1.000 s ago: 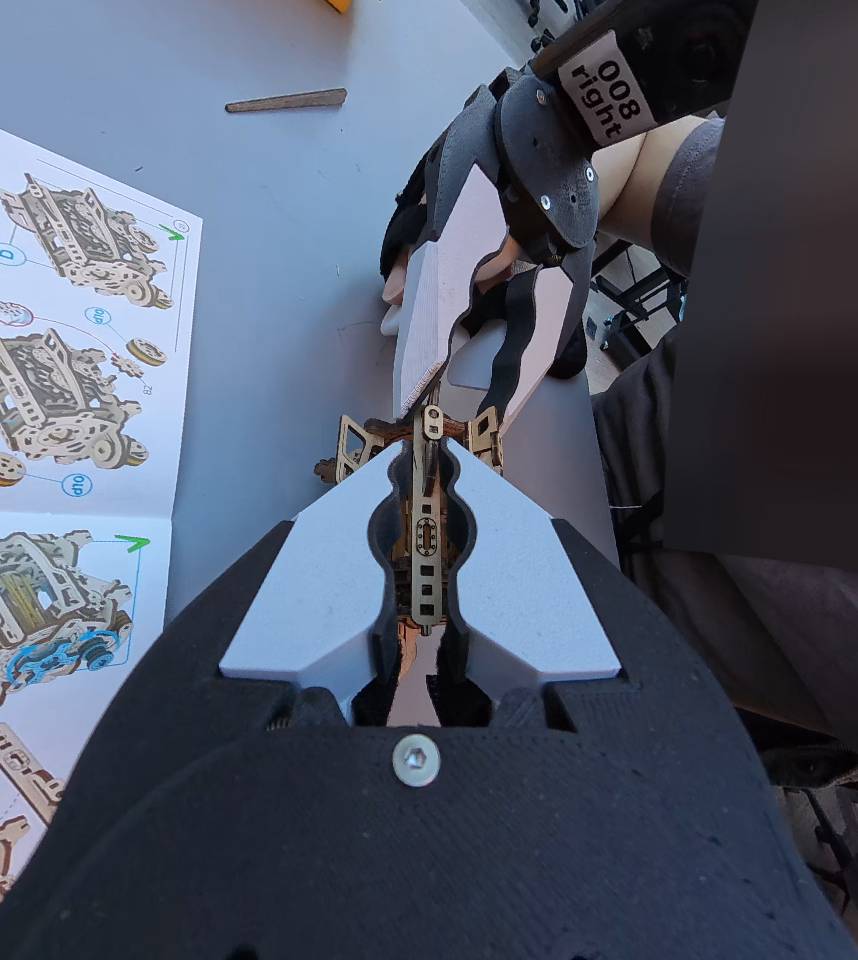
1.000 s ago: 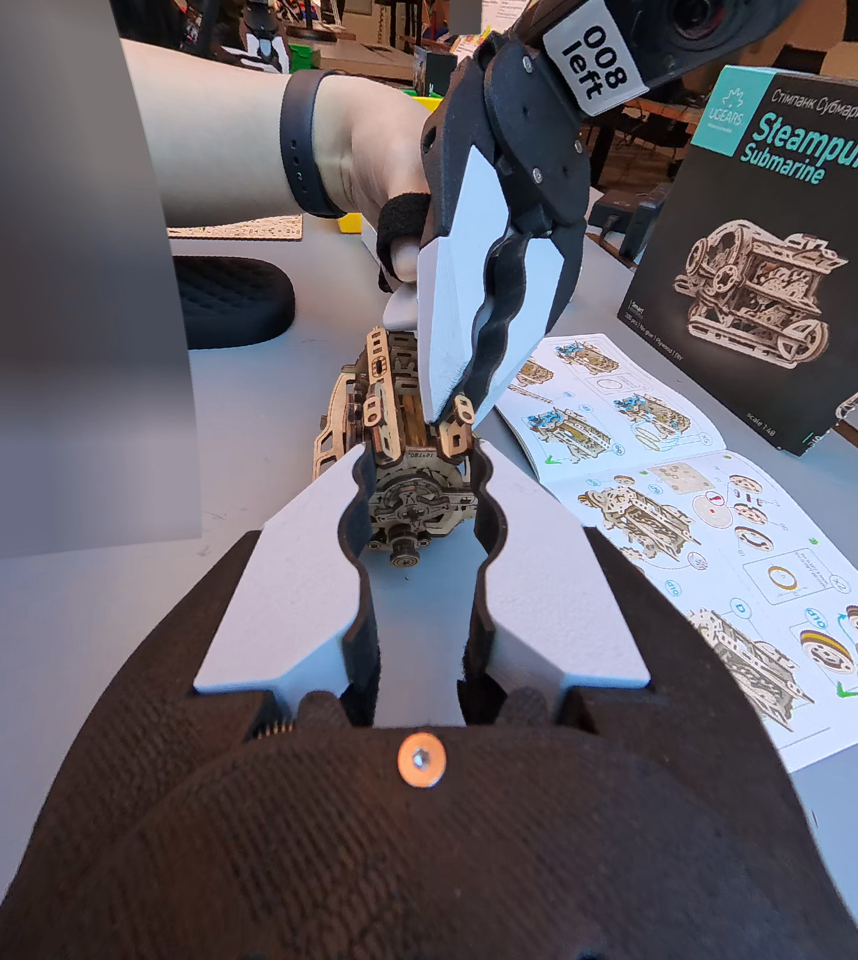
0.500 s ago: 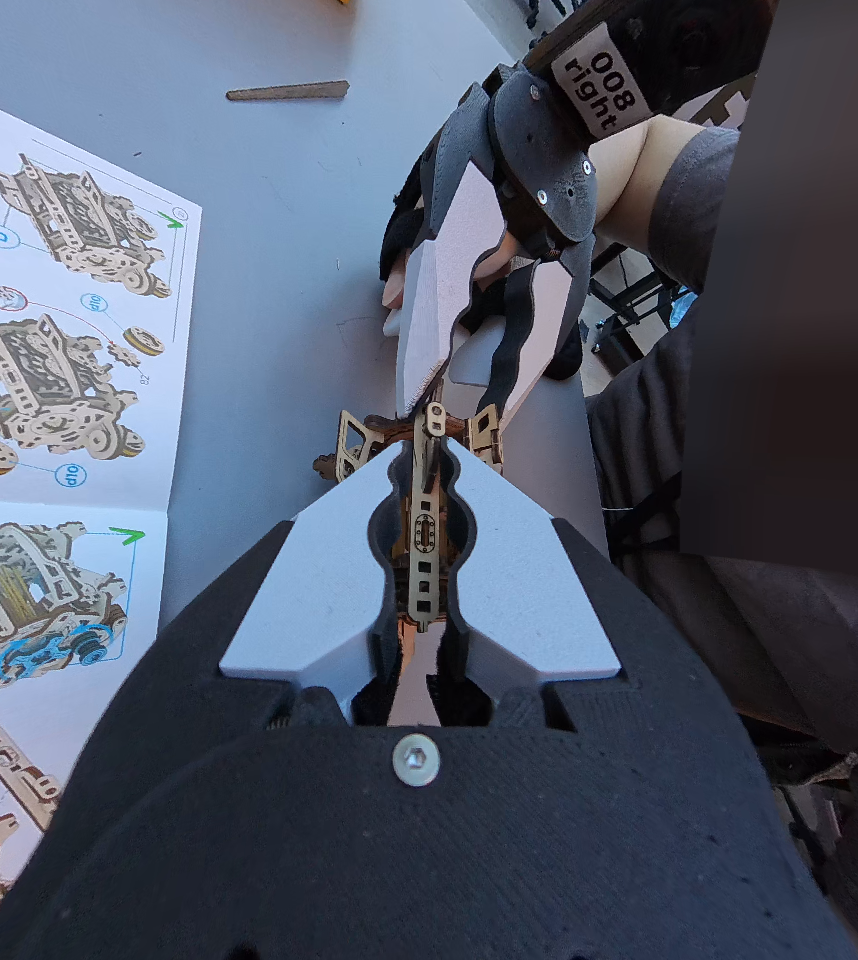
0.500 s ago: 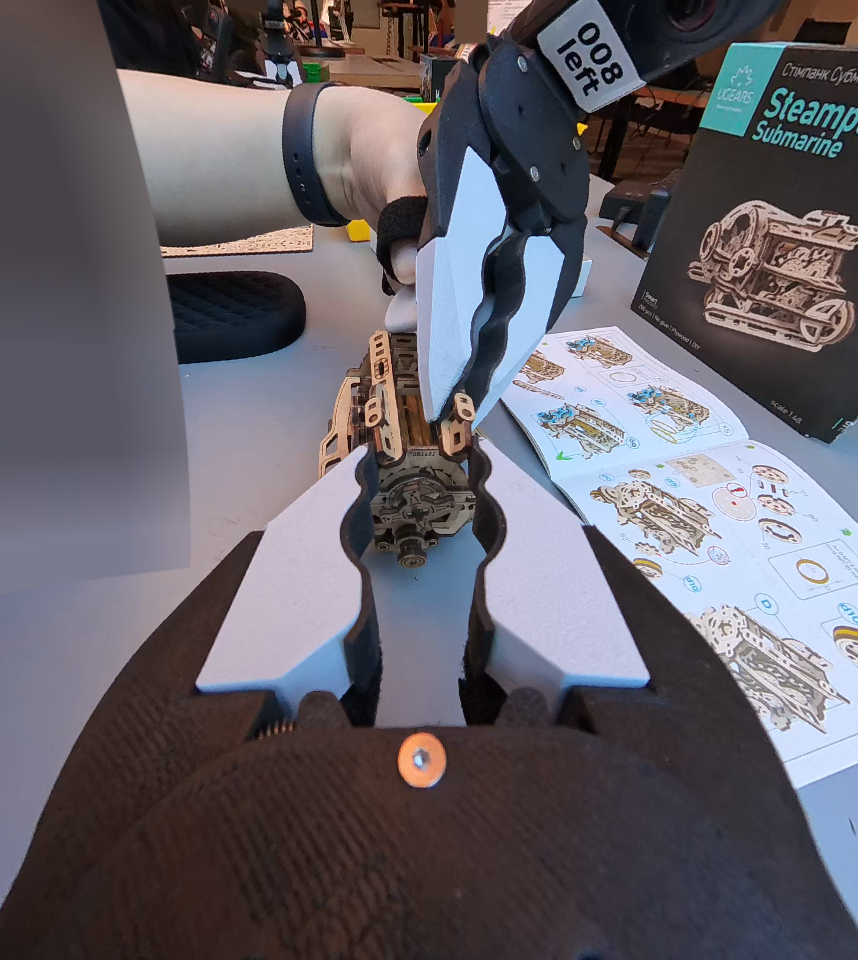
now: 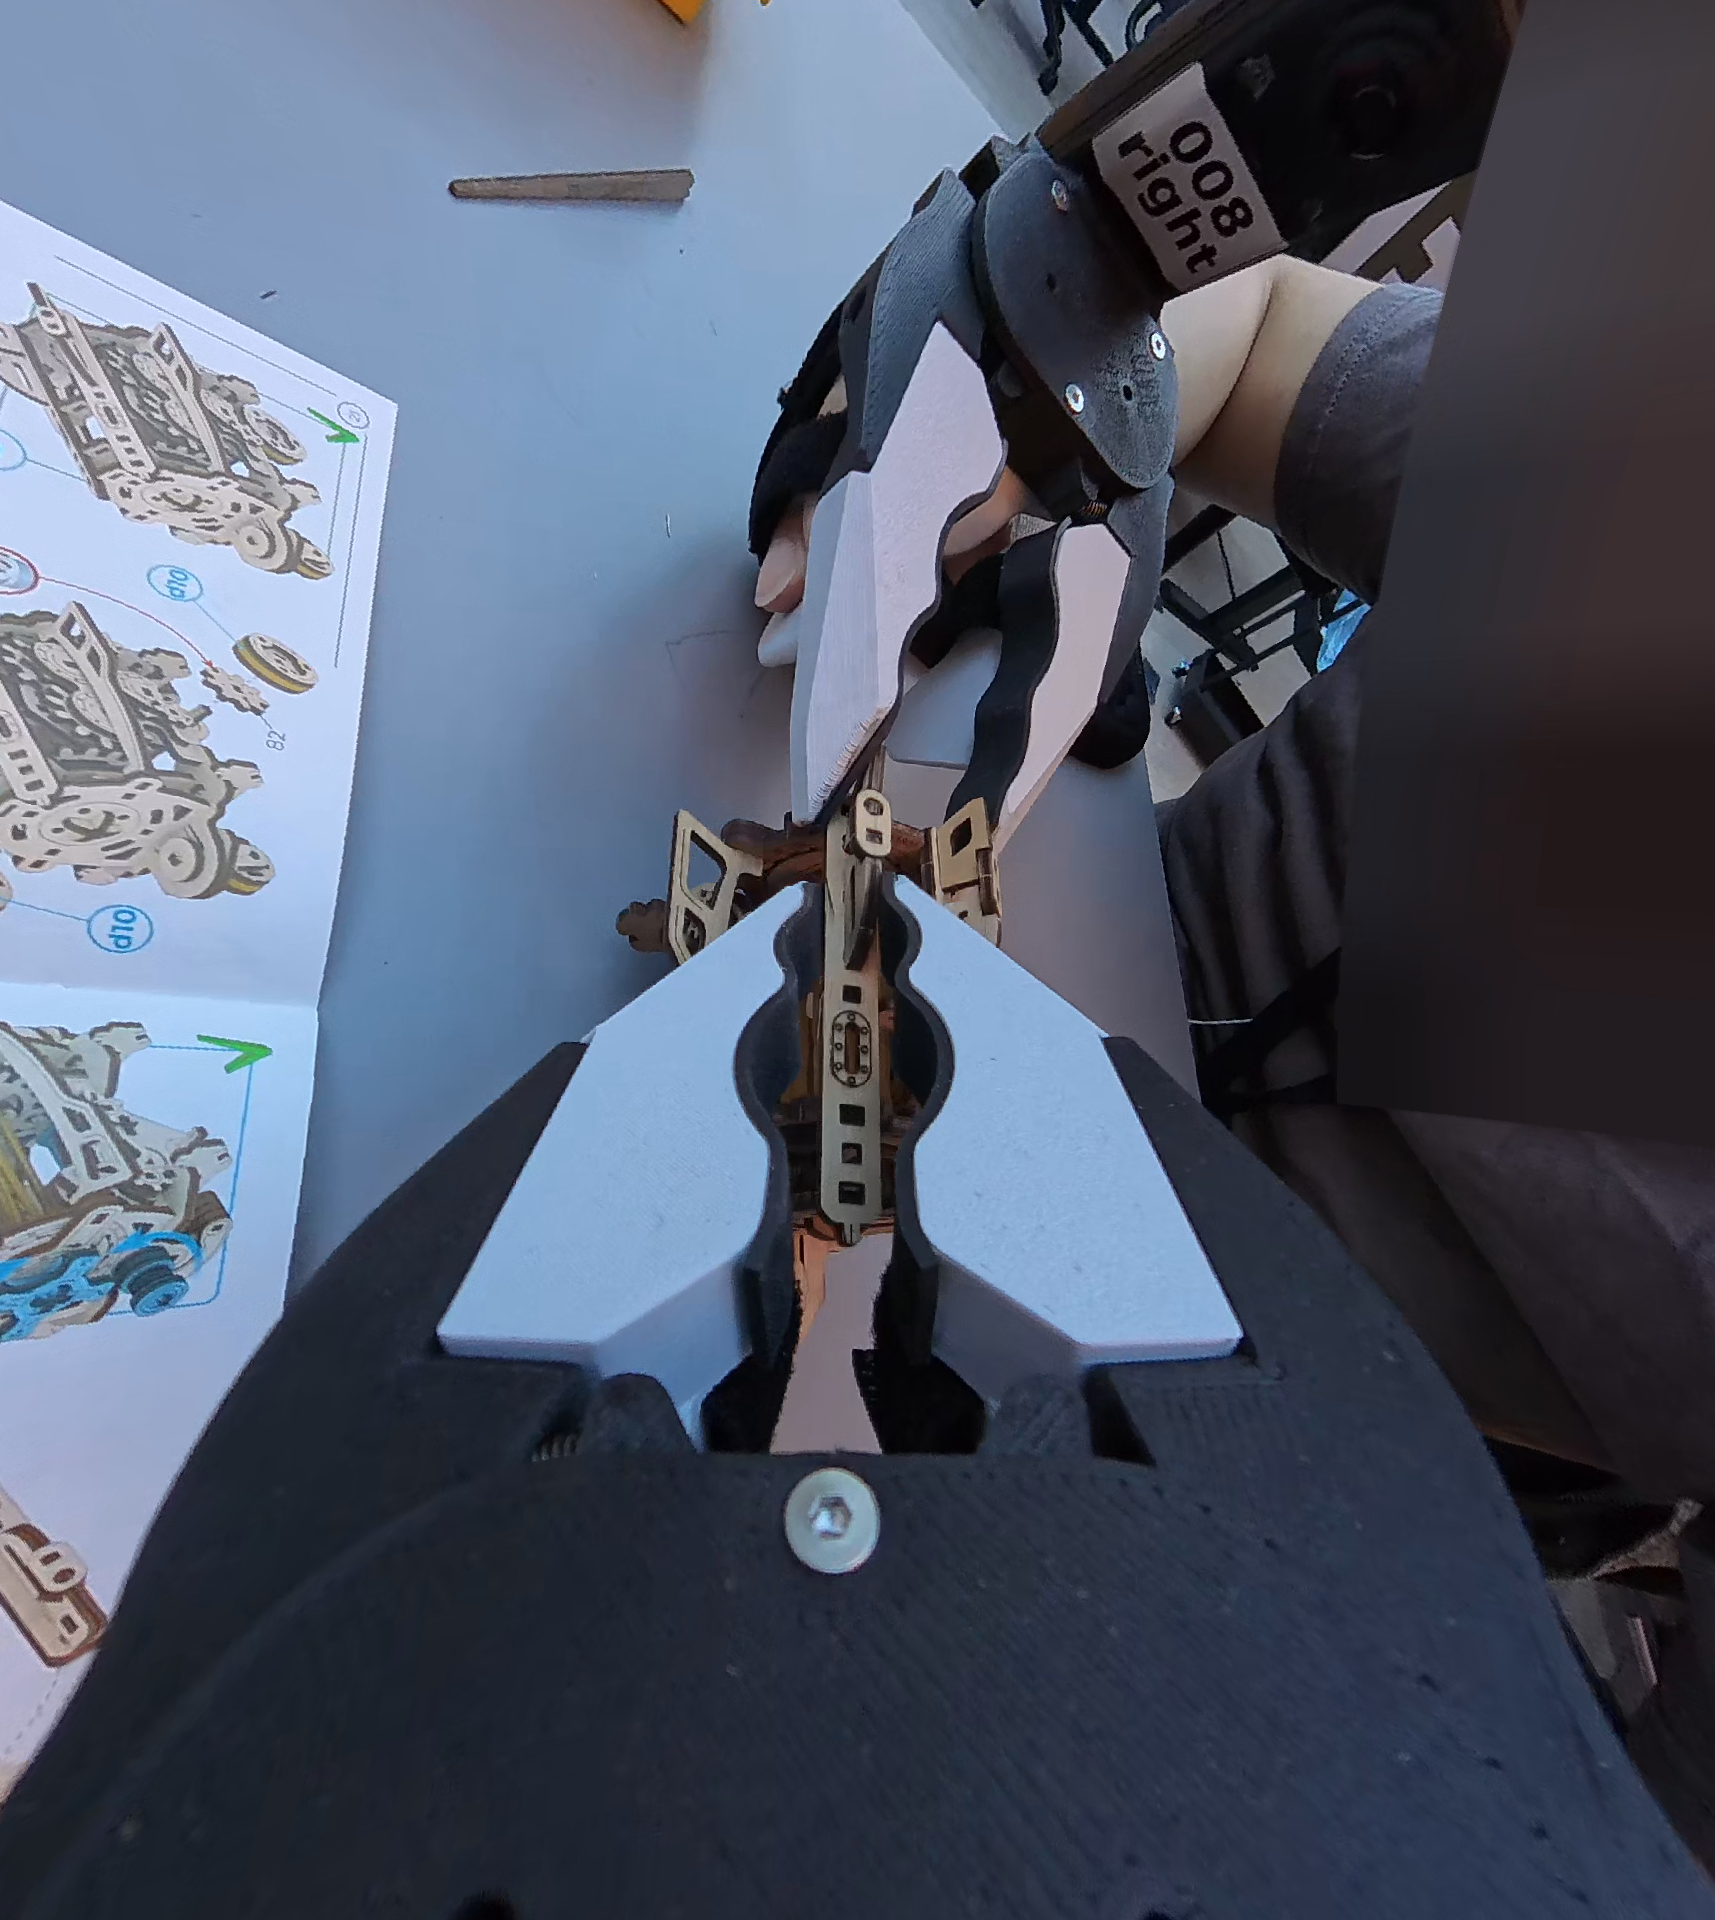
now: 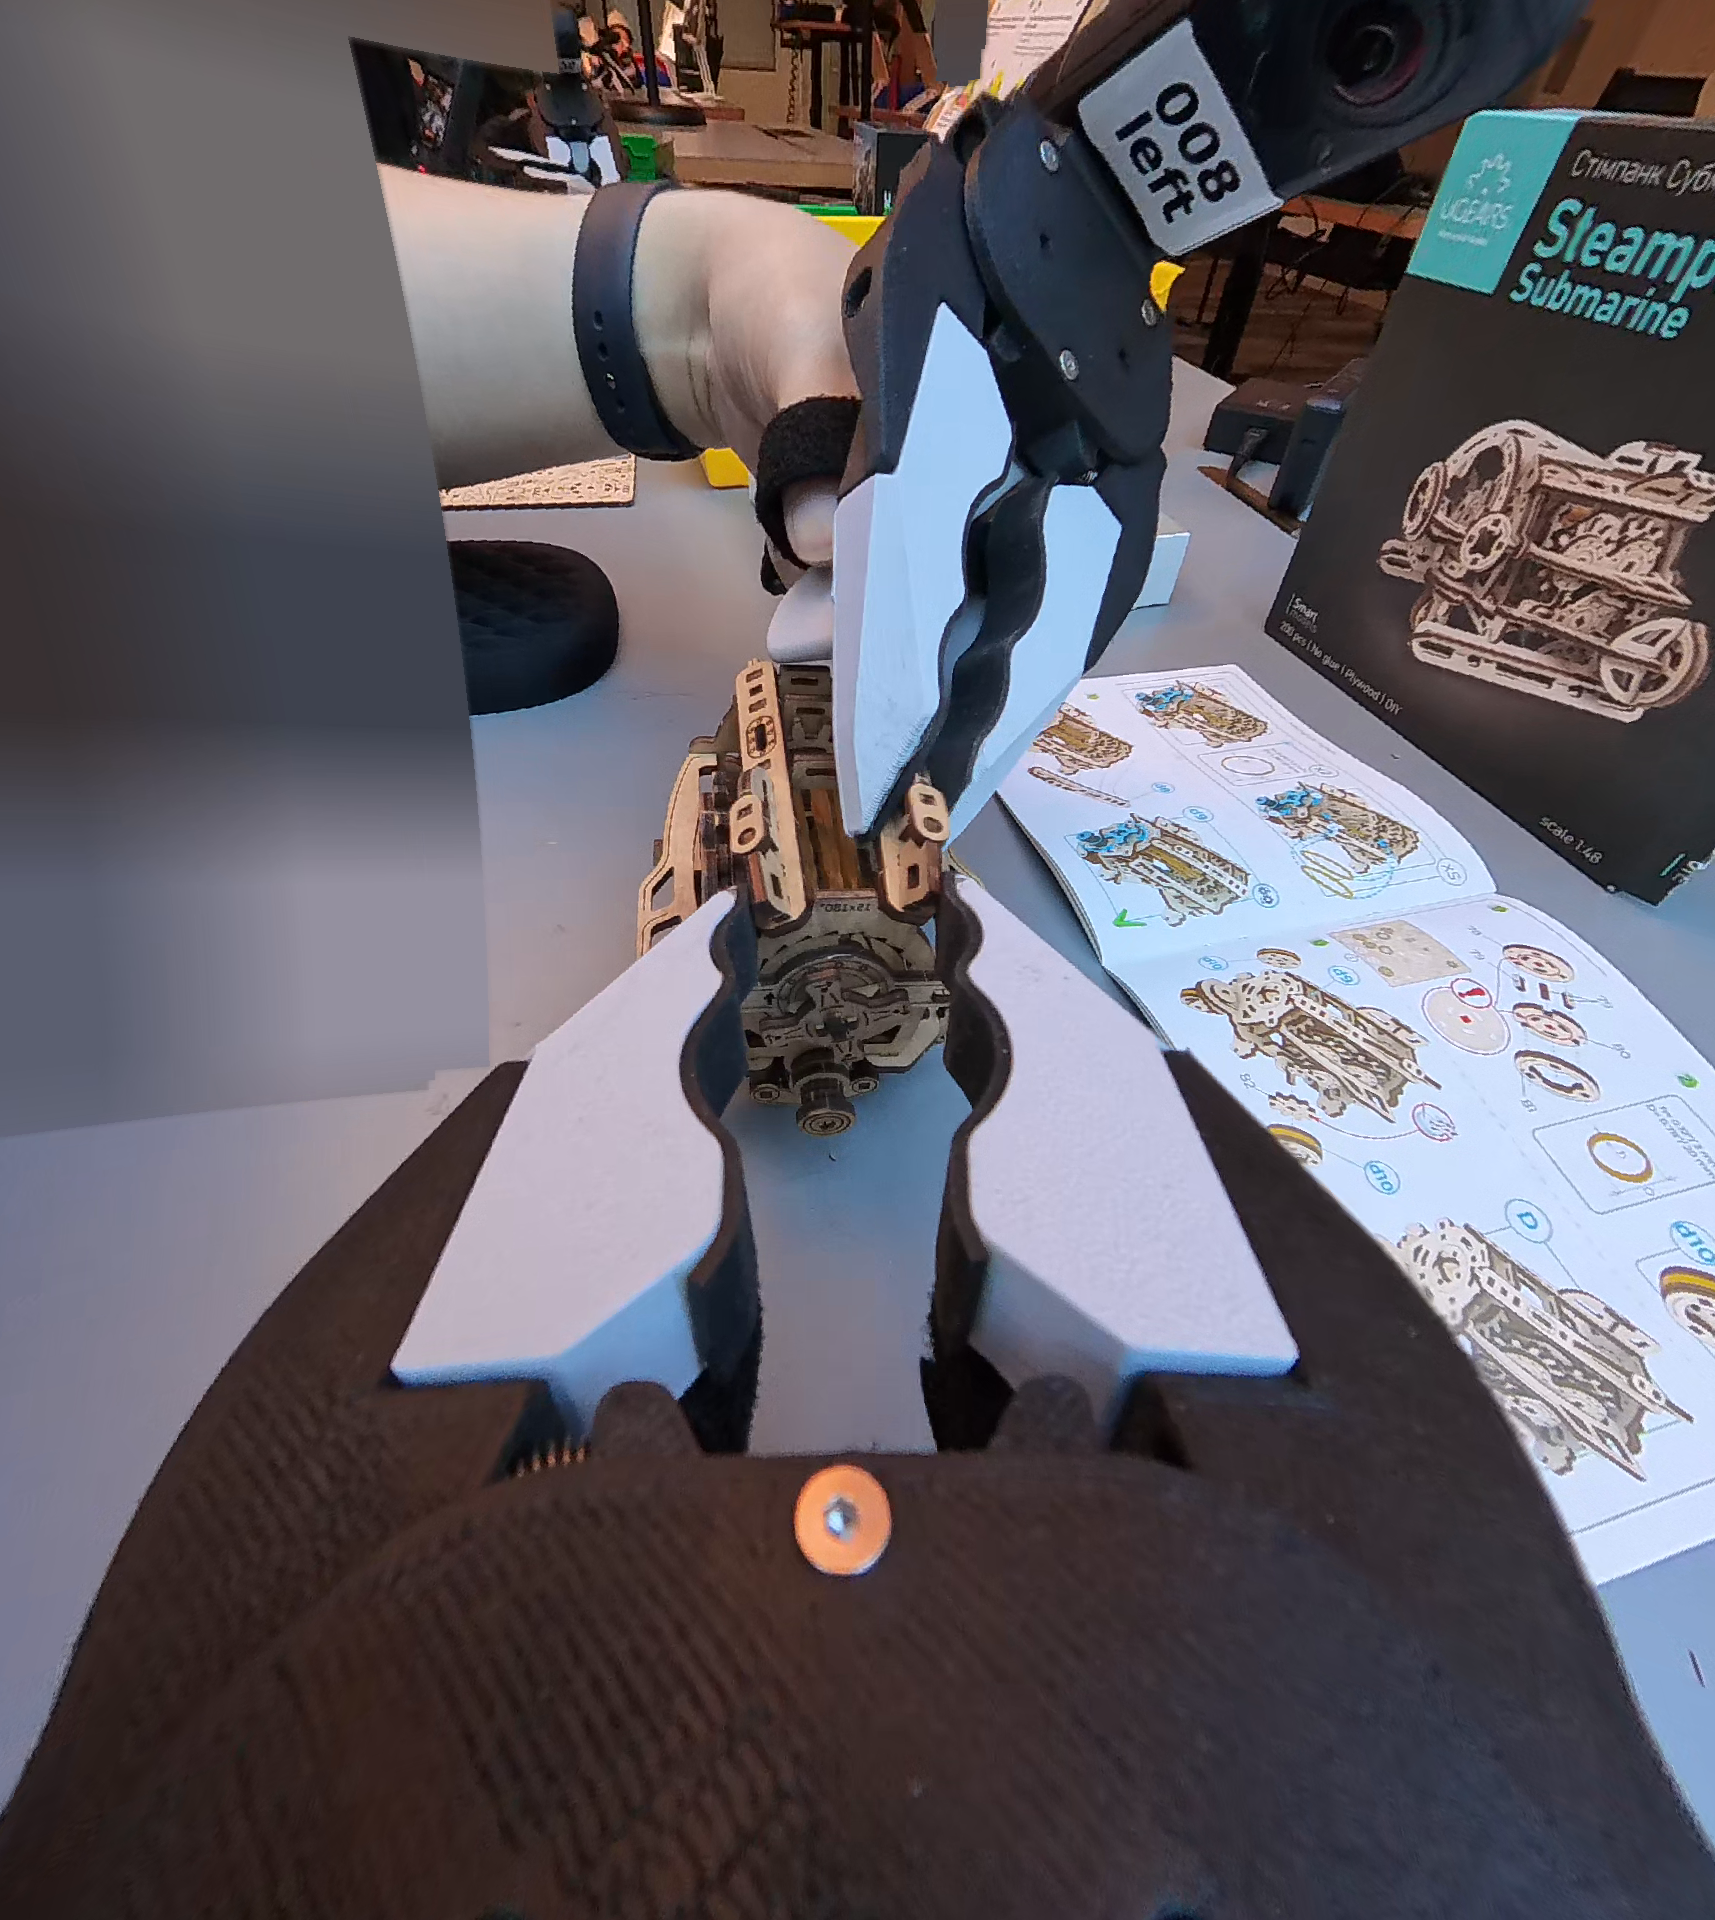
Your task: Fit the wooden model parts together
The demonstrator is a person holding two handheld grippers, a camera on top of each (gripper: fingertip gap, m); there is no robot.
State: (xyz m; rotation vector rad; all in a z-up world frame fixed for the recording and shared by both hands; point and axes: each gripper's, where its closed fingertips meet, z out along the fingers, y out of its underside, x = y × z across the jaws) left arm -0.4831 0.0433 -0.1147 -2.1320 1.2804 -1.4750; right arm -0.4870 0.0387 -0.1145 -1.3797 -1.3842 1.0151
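While the wooden model (image 6: 832, 935) sits on the grey bench (image 6: 157, 1351) by the instruction booklet (image 6: 1404, 1091), it's clamped at the near end by the right gripper (image 6: 837, 935). A thin wooden strip (image 5: 848, 1101) on top is pinched by the nearly closed left gripper (image 5: 848, 904).

Model (image 6: 832, 935) tan/brown ply between white, black-padded fingers (image 6: 614, 1164); right of them white booklet (image 6: 1455, 1091), black-teal box (image 6: 1580, 499); grey table (image 6: 105, 1299).
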